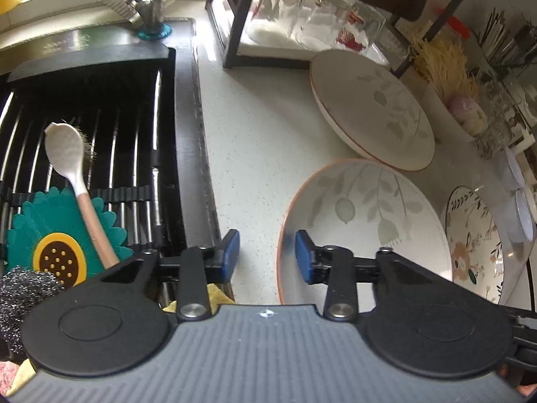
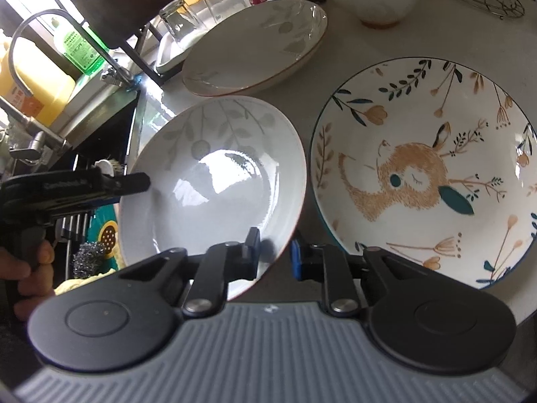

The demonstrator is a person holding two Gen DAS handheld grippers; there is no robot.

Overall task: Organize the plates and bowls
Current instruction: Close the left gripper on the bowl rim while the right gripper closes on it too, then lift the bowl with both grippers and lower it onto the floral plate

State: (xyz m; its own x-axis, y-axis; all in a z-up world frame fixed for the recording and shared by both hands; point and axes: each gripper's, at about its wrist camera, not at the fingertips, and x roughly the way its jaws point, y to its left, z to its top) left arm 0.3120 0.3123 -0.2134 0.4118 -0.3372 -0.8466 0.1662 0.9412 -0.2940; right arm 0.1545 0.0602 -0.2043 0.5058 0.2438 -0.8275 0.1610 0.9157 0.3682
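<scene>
**A:** Item one, the leaf-pattern bowl. Location?

**B:** On the pale counter, just beside the sink rack, between a second leaf-pattern dish behind it and the deer-pattern plate close on its other side.

**A:** Item two, the left gripper.

**B:** Partly open. It straddles the bowl's sink-side rim, one blue pad outside and one inside, with clear space on both sides. Nothing is held.

**A:** Item three, the right gripper.

**B:** Narrow. It straddles the opposite rim, next to the deer-pattern plate. I cannot tell whether the pads actually press on the ceramic.

**A:** Hazards?

**B:** Three, in my judgement.
- Uneven grip: if one side bites before the other, a lift would probably tip the bowl and let the glazed rim slide out of the pads.
- Shallow purchase: only the lip sits between the pads, and the wall slopes, so squeezing may push the bowl downward and out.
- Close neighbour: a swing on lifting could knock the bowl's edge against the deer-pattern plate and chip both.
</scene>
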